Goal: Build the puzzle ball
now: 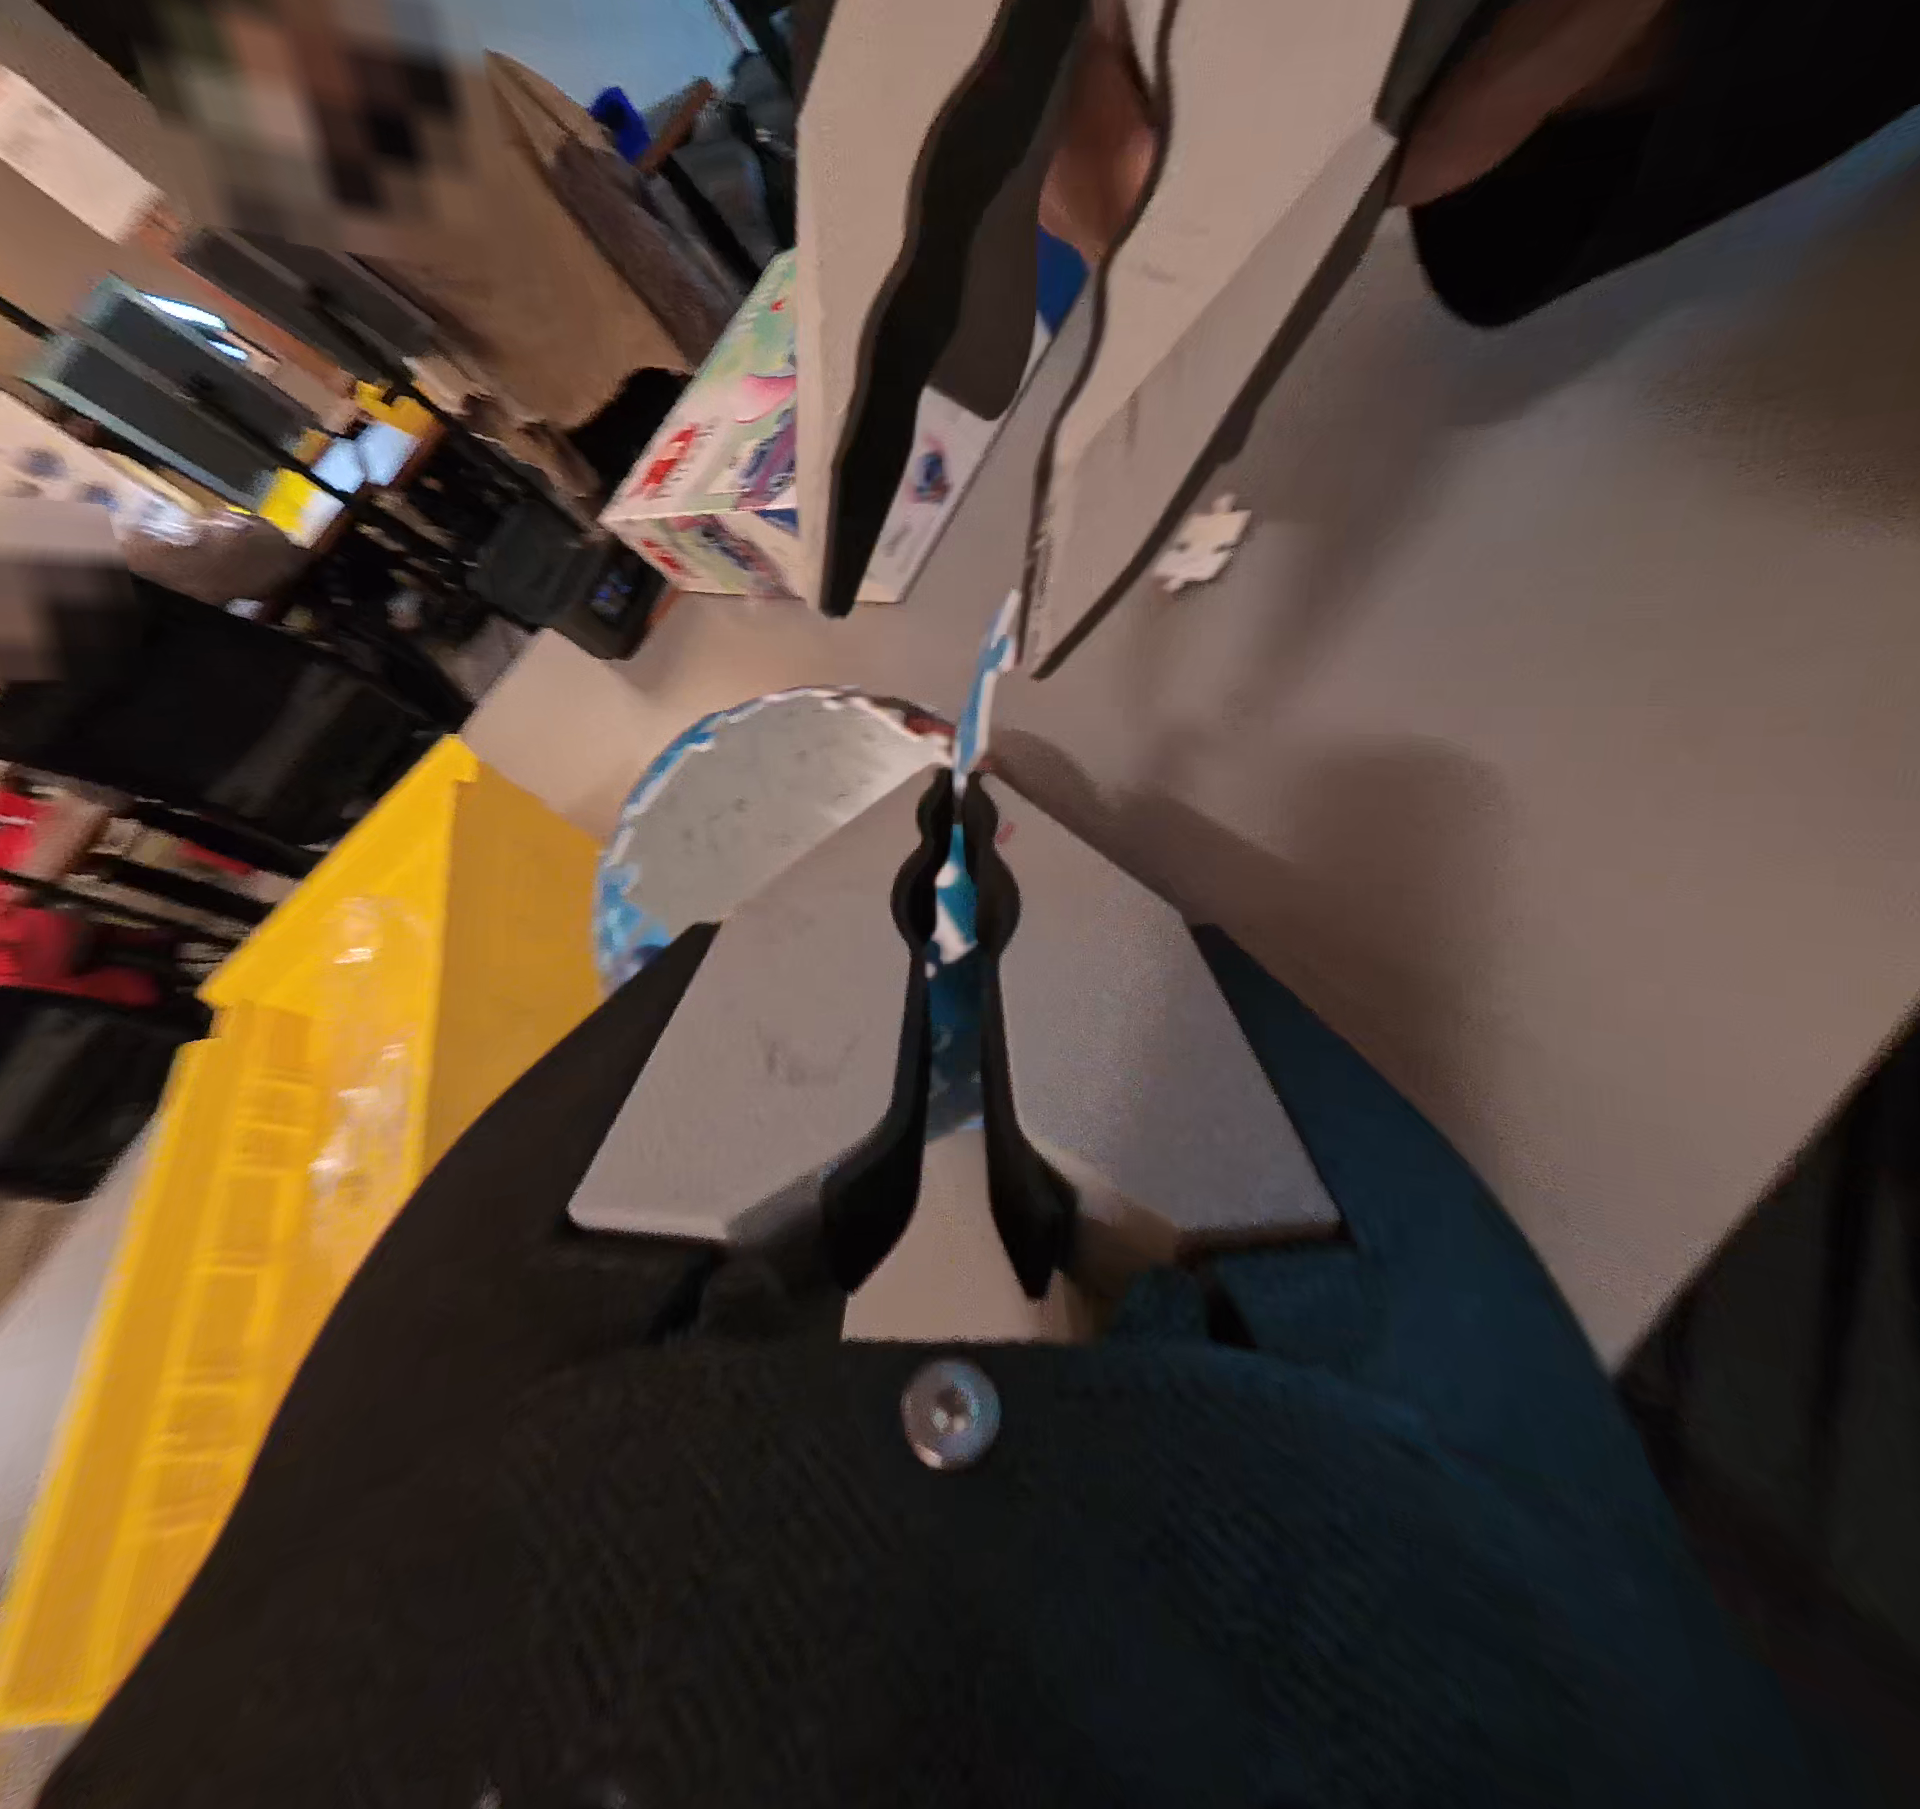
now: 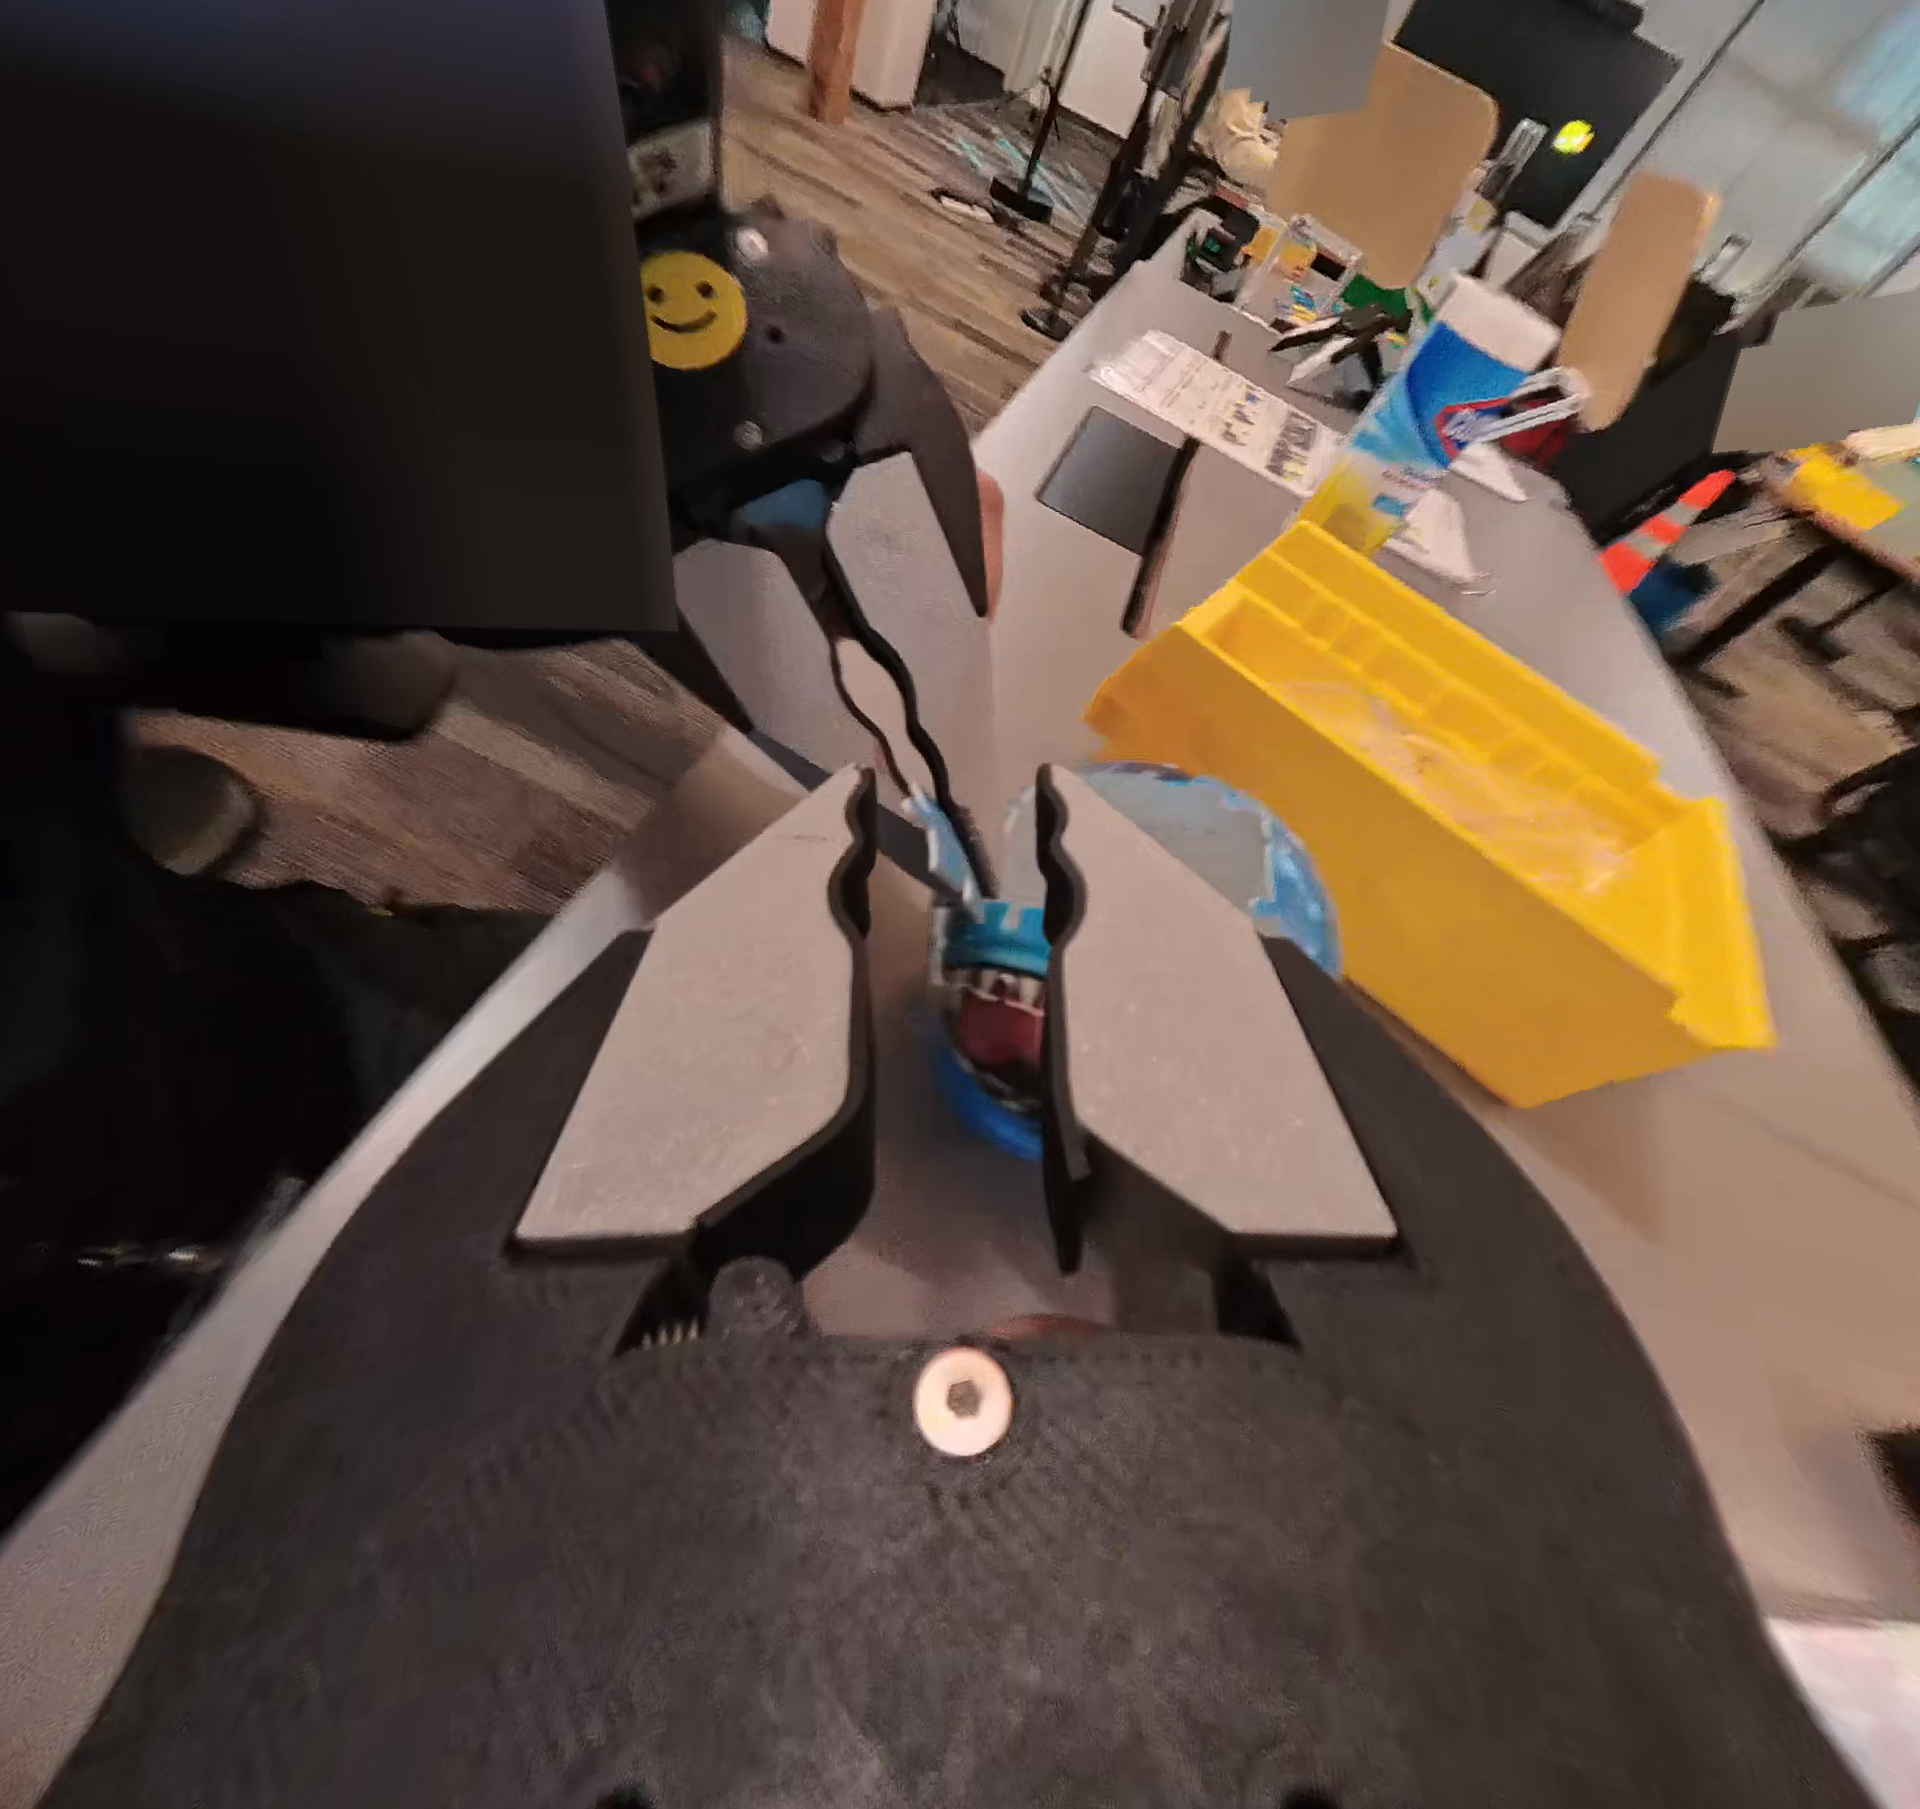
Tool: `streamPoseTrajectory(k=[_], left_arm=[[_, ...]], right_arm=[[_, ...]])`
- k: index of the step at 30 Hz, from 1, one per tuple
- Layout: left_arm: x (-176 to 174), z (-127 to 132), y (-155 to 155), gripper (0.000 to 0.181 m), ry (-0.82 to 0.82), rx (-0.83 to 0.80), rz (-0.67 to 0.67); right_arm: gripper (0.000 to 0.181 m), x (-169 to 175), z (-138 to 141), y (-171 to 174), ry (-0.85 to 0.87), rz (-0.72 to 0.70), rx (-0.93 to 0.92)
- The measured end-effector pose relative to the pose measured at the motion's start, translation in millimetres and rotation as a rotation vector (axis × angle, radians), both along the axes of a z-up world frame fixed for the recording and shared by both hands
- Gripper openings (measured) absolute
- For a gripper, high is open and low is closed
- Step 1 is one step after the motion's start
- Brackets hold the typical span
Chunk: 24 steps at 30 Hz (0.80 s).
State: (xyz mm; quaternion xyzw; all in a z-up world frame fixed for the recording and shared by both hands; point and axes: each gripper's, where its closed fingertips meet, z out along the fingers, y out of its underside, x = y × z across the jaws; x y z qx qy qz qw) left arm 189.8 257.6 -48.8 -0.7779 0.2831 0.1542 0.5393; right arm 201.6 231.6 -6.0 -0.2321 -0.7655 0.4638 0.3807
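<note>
Probably light, thin and easily bent: piece point(image 1: 985, 689) pinched edge-on in near-shut left claw point(image 1: 956, 788), hollow ball point(image 1: 769, 803) at its 10 o'clock, right claw point(image 2: 951, 793) half open astride it, best gripped gently across the rim.

The puzzle ball point(image 1: 769, 814) was a half-built blue-printed shell, its pale inner surface and jagged rim open to view, sitting just beyond the left gripper point(image 1: 956, 793), whose tips pinched its edge. A loose blue piece point(image 1: 987, 679) stood upright above those tips. Another pale piece point(image 1: 1205, 538) lay flat farther right.
</note>
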Motion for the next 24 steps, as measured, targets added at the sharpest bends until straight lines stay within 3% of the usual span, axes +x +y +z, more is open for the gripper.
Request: streamPoseTrajectory(k=[6, 12, 18, 20, 24], left_arm=[[-33, 9, 7, 0.000, 0.268, 0.139, 0.135], [-43, 20, 10, 0.000, 0.610, 0.344, 0.159], [-38, 29, 5, 0.000, 0.607, 0.394, 0.144], [-35, 32, 2, 0.000, 0.631, 0.413, 0.127], [-24, 32, 1, 0.000, 0.653, 0.411, 0.106]], right_arm=[[0.001, -17, -6, -3, 0.151, -0.024, 0.254], [0.000, -23, 6, 6, 0.426, -0.140, 0.460], [0.000, -16, -4, 2, 0.398, -0.106, 0.553], [0.011, -14, -4, 3, 0.387, -0.103, 0.569], [0.013, -14, -8, 0, 0.399, -0.118, 0.673]])
